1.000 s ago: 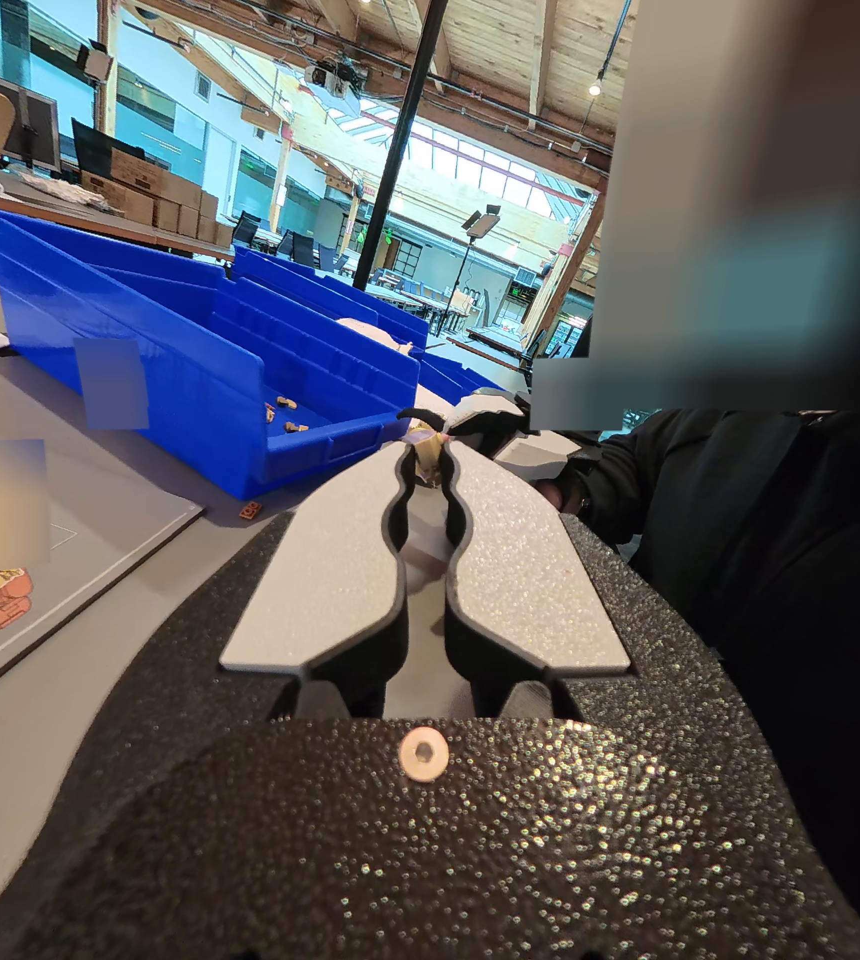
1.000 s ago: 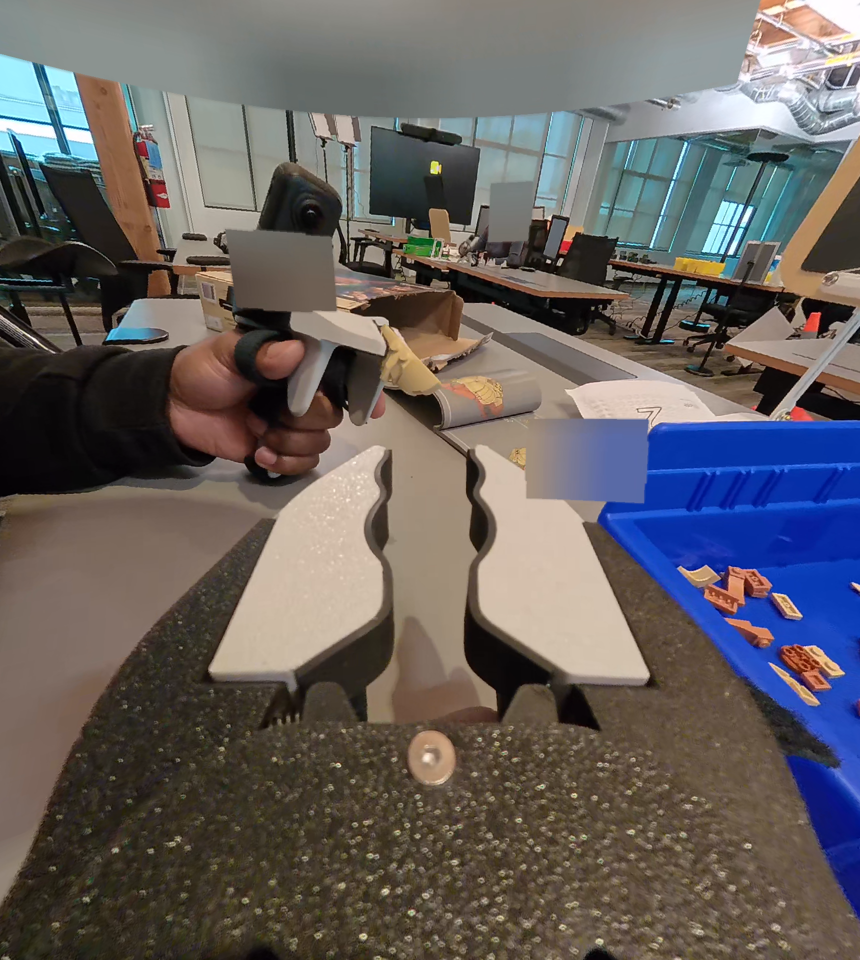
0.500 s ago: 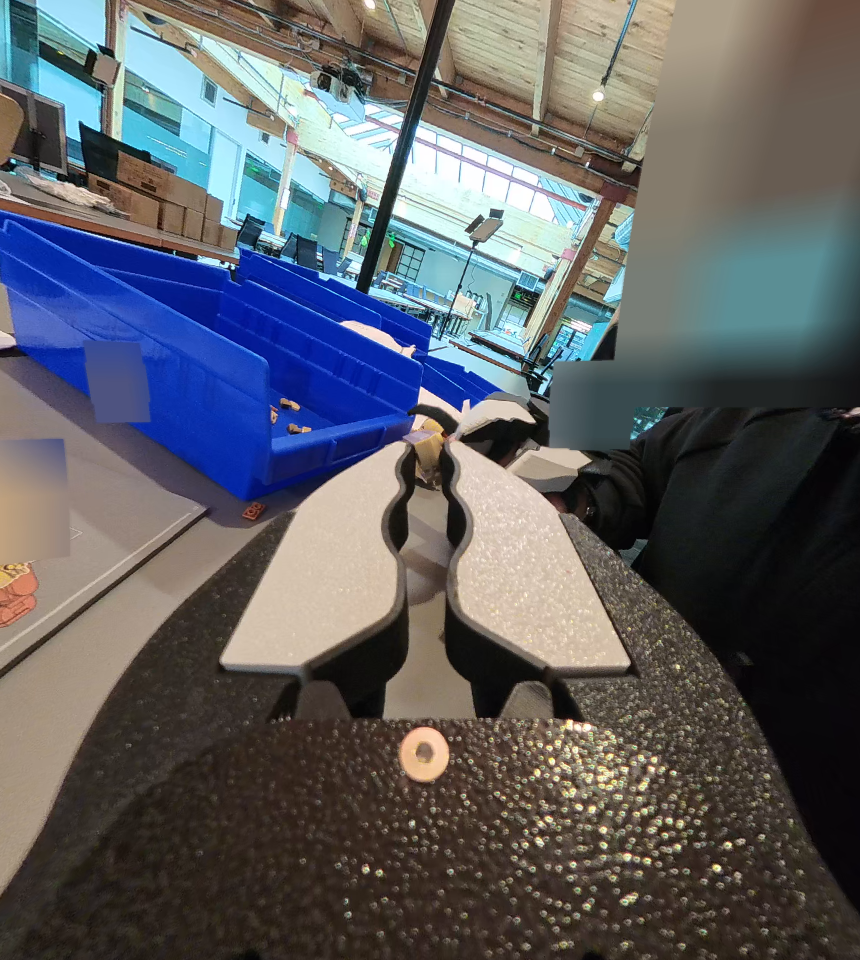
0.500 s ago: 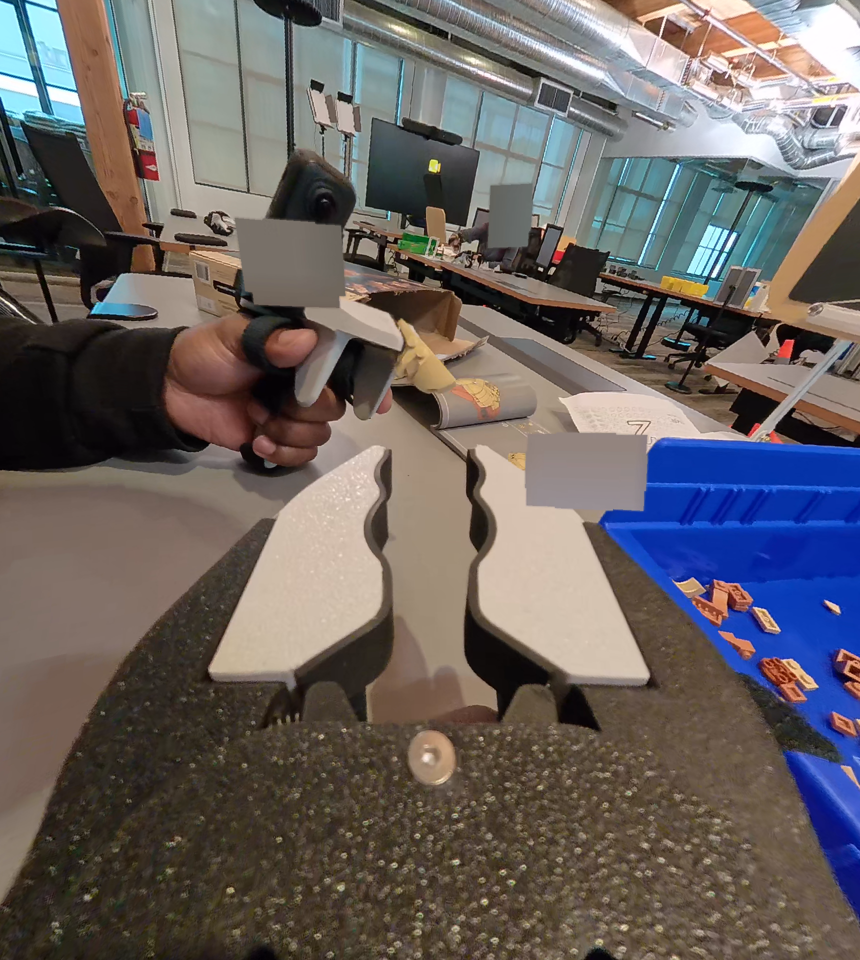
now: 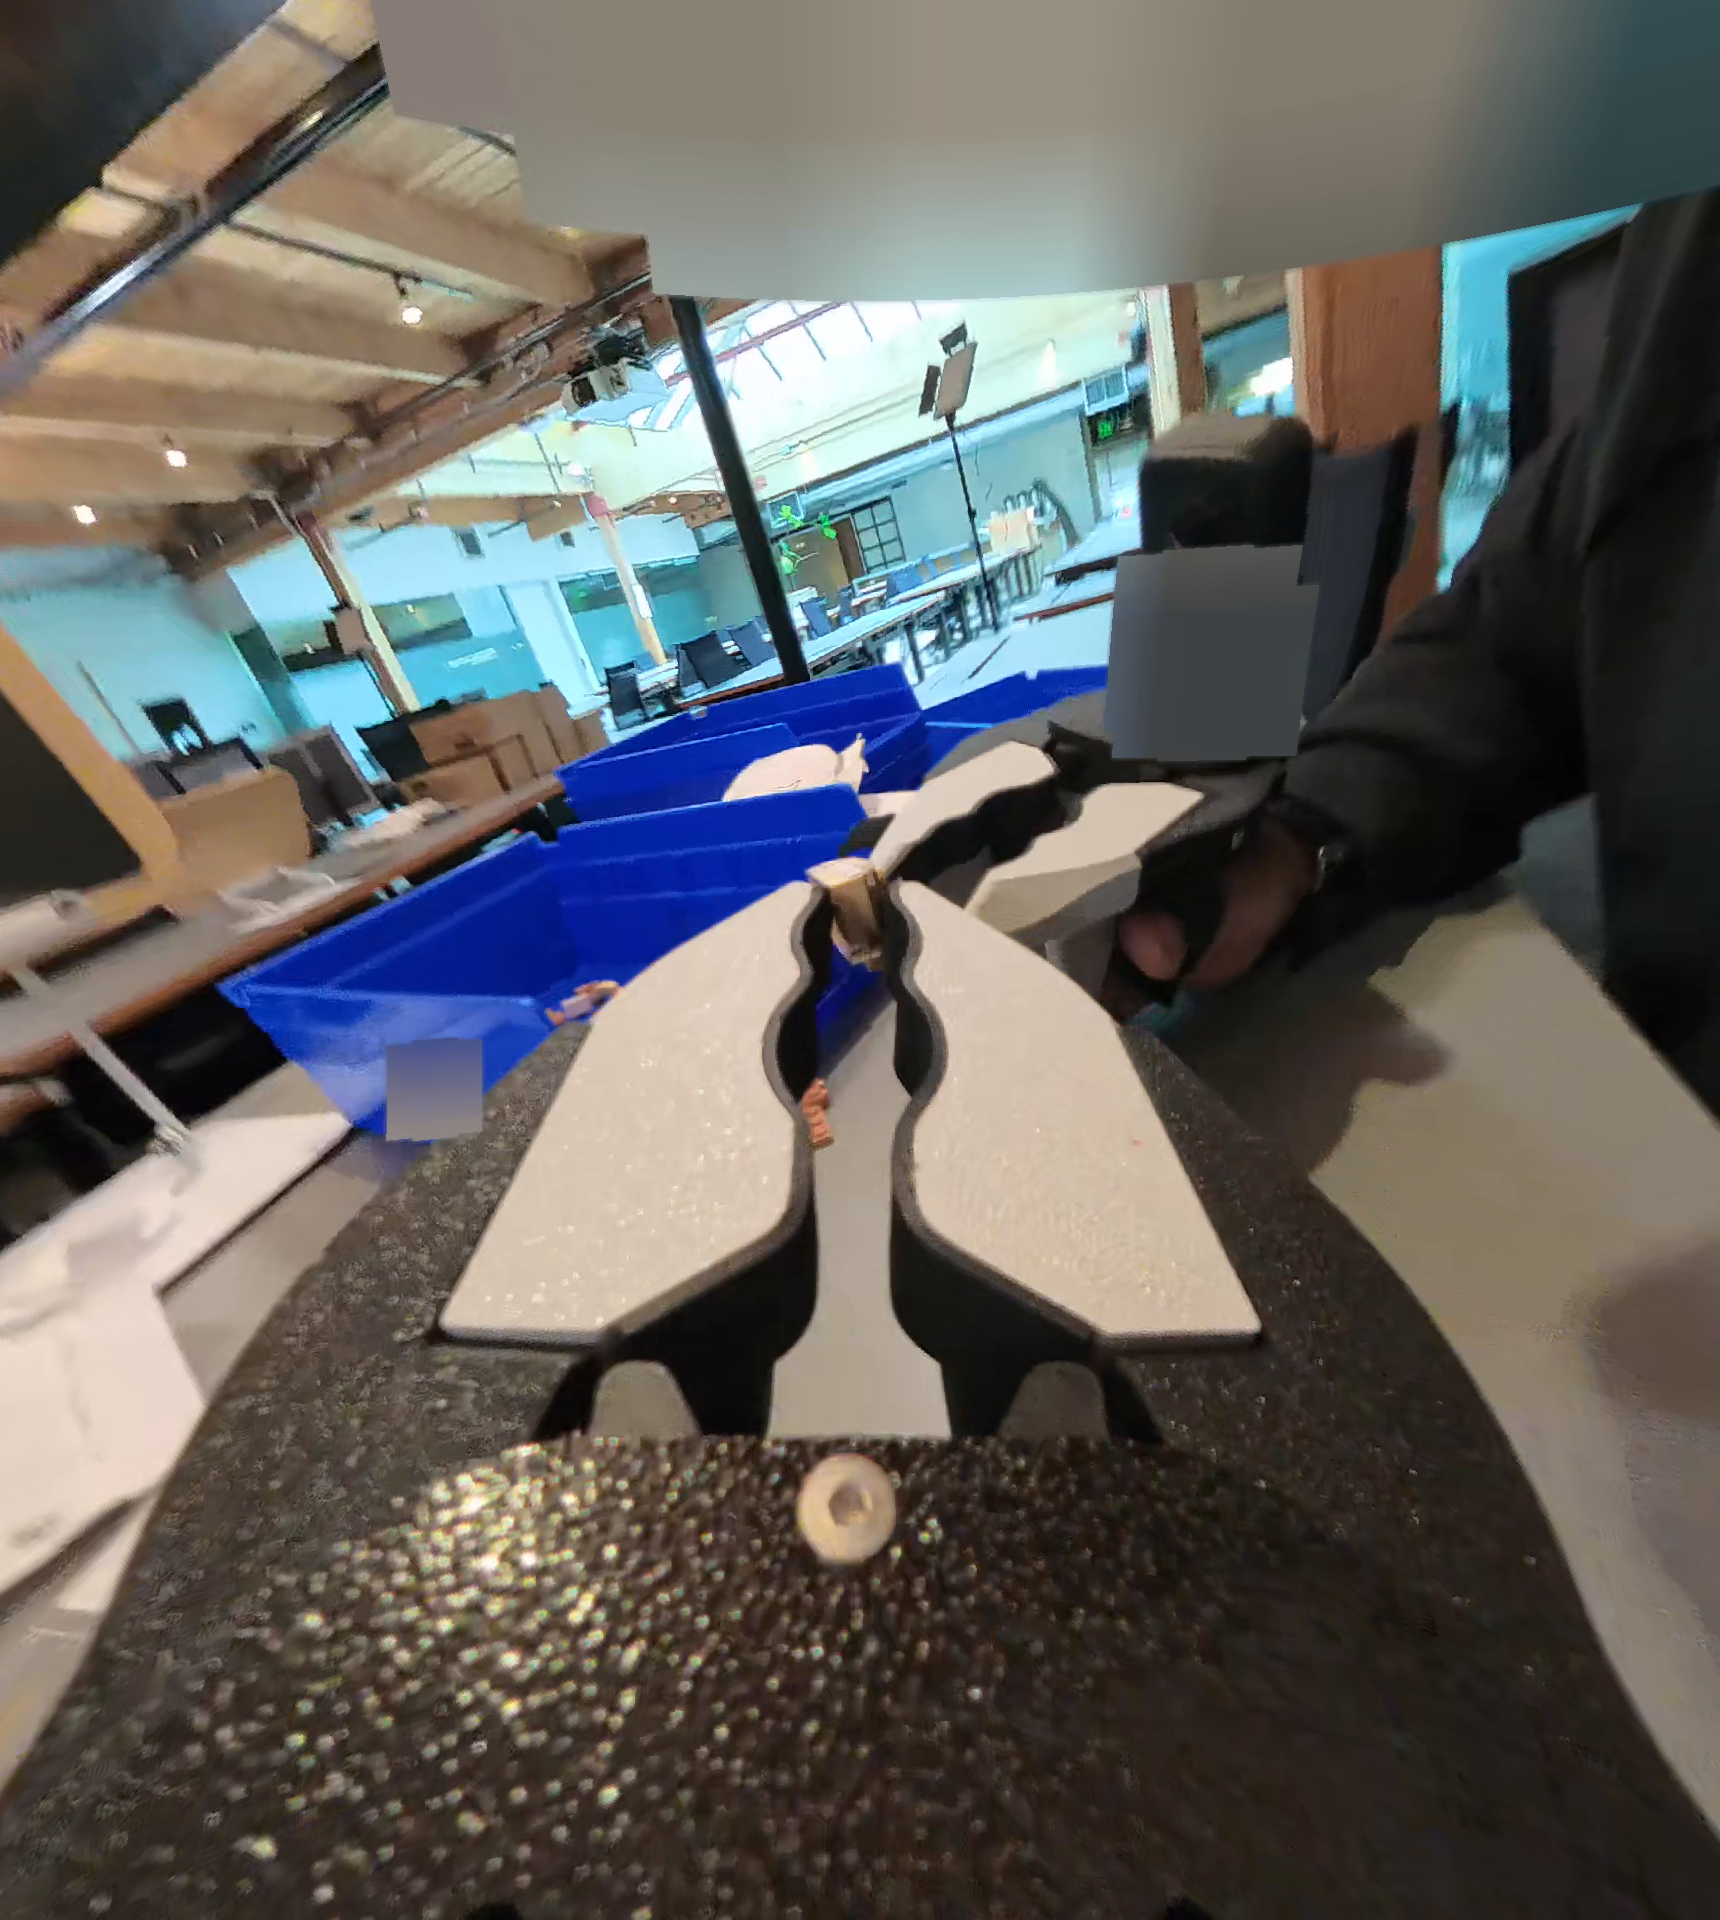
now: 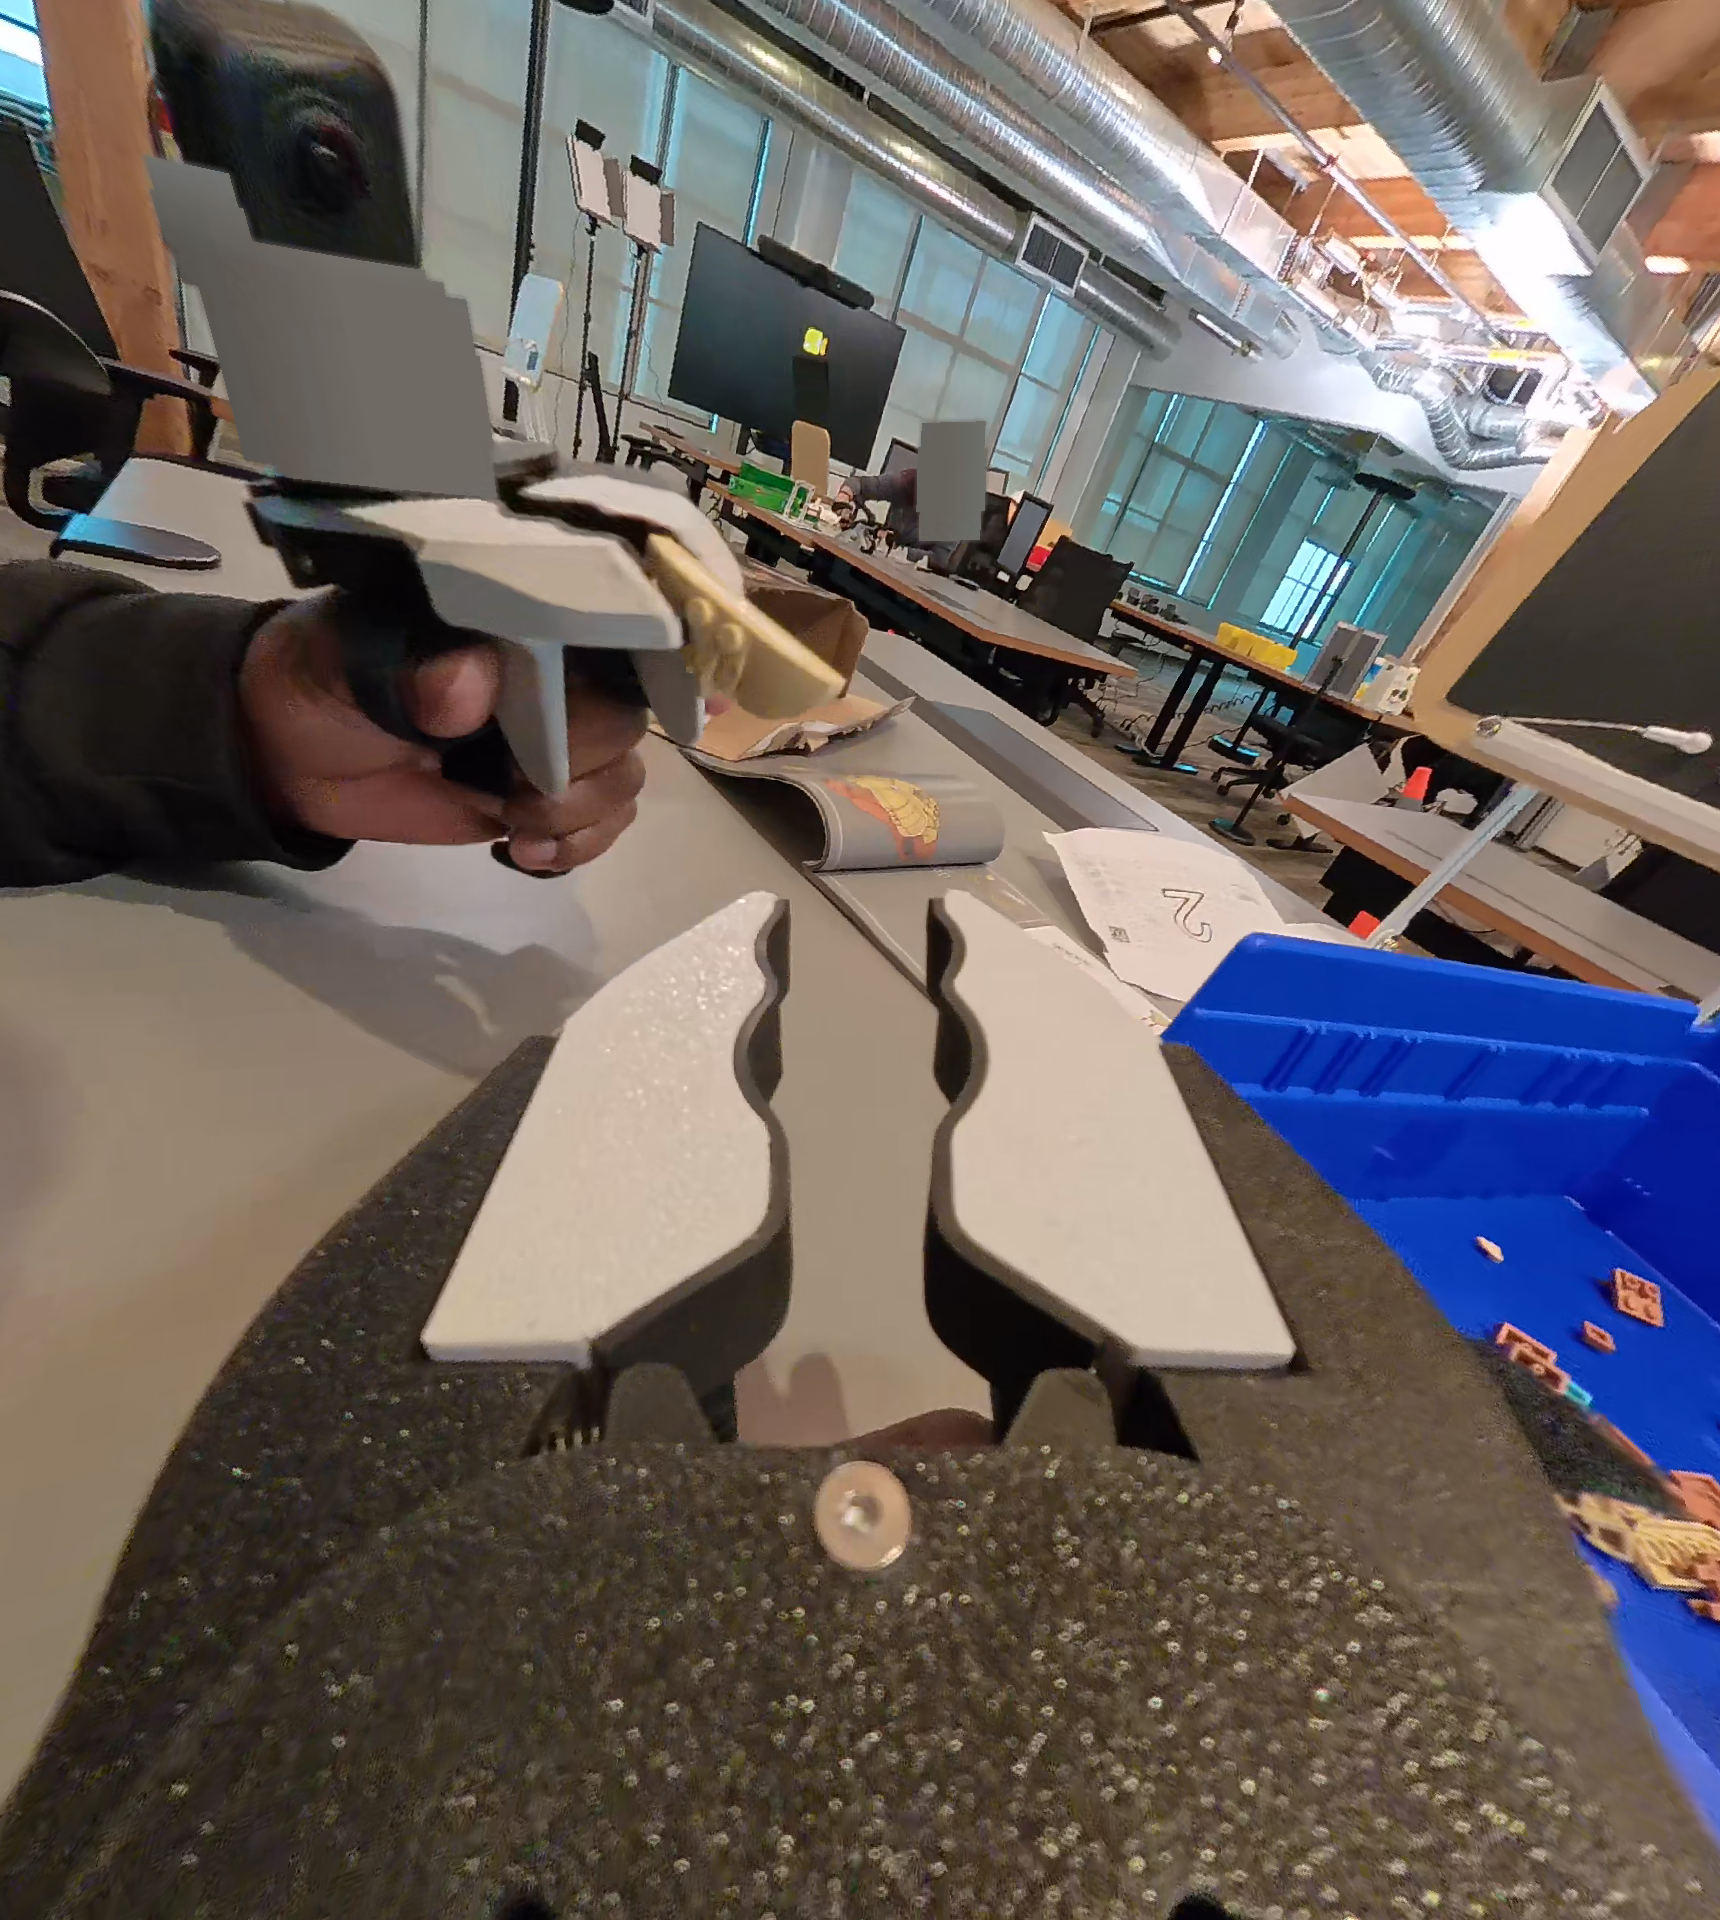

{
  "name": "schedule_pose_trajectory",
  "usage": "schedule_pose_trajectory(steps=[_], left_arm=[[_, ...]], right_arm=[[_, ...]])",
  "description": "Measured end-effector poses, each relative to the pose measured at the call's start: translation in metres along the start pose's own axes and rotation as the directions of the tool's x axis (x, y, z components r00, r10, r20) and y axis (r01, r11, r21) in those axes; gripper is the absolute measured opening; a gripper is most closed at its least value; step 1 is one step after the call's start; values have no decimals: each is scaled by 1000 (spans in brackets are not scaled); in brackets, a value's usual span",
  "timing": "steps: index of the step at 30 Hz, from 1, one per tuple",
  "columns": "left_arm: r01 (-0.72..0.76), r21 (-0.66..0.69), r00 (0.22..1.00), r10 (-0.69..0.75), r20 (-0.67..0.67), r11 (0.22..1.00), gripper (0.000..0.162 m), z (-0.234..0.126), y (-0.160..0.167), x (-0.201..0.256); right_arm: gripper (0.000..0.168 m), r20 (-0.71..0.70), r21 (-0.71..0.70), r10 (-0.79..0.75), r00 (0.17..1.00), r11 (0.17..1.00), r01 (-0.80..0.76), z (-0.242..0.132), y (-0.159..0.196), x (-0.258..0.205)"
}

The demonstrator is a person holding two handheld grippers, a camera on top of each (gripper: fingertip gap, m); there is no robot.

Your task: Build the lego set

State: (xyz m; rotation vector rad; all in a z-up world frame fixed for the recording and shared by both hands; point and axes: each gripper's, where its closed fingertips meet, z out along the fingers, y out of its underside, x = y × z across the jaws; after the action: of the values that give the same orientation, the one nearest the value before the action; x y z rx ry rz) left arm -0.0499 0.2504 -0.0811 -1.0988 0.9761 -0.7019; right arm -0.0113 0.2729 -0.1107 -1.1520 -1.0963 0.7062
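So the left gripper (image 5: 854, 902) is clamped tight on a small tan curved lego piece (image 5: 856, 914), held up off the grey table (image 5: 1521, 1226) right at the fingertips. From the right wrist view that same tan piece (image 6: 747, 649) looks like a longish curved plate with studs, sticking out past the grey fingers. The right gripper (image 6: 858, 914) has its jaws apart with nothing between them, hovering low over the table just beside the blue plastic bin (image 6: 1458, 1049).

Looks like the person is mid-step: one part in hand, and the mate for it probably has to come out of that bin, where loose brown and tan bricks (image 6: 1666, 1527) are scattered on the floor. The next move likely calls for the empty right gripper to swing over the bin wall and pinch one small brick cleanly, which seems fiddly given how tiny they are.

An open instruction booklet (image 6: 897, 821) and a white printed sheet (image 6: 1168, 914) lie farther along the table. One tiny brown brick (image 5: 818, 1117) sits loose on the table under the left fingers. The room is a big open office with timber beams, exposed ducts and lots of windows.
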Motion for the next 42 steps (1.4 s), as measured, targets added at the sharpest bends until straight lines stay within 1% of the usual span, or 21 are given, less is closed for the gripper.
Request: schedule_pose_trajectory(steps=[3,5,8,11,15,21,25,29,31,33,36,38,40,42], left_arm=[[-145,-22,989,145,-2,989,9,4,-1,11],[-270,-57,962,271,7,961,9,6,2,16],[-483,-124,873,487,9,867,9,10,7,26],[-614,-172,783,621,-9,771,9,13,11,33],[-685,-197,720,694,-29,702,9,14,13,37],[-754,-221,645,760,-73,619,9,16,19,43],[-771,-233,625,775,-97,592,9,17,24,45],[-749,-235,652,752,-95,619,9,16,25,44],[-719,-235,686,722,-91,654,9,16,25,43],[-668,-233,738,670,-80,707,9,16,25,41],[-548,-225,834,546,-77,805,9,16,24,38],[-449,-216,893,445,-70,867,9,18,24,37],[-329,-205,944,318,-85,922,9,20,24,37],[-205,-200,976,185,-116,958,9,24,26,41]], right_arm=[[25,-15,9,-25,1000,1000,25,-2,-3,1],[24,-27,16,-37,999,999,38,-3,-4,2],[24,-46,14,-42,998,999,42,-6,-3,6],[23,-54,5,-24,998,1000,24,-5,1,9],[23,-44,-16,9,999,1000,-10,-1,8,8],[23,-43,-20,6,999,1000,-6,1,9,8],[23,-41,-22,15,999,1000,-16,1,10,9],[23,-42,-20,20,999,1000,-21,1,9,9],[23,-45,-20,24,999,999,-25,0,8,9],[23,-51,-18,8,999,1000,-9,-4,3,8],[23,-84,-26,-45,995,999,43,-18,-2,4],[24,-130,-47,-140,982,990,135,-35,-6,3],[22,-197,-80,-262,945,965,251,-57,-11,9],[22,-250,-153,-350,903,935,320,-82,-11,23]])
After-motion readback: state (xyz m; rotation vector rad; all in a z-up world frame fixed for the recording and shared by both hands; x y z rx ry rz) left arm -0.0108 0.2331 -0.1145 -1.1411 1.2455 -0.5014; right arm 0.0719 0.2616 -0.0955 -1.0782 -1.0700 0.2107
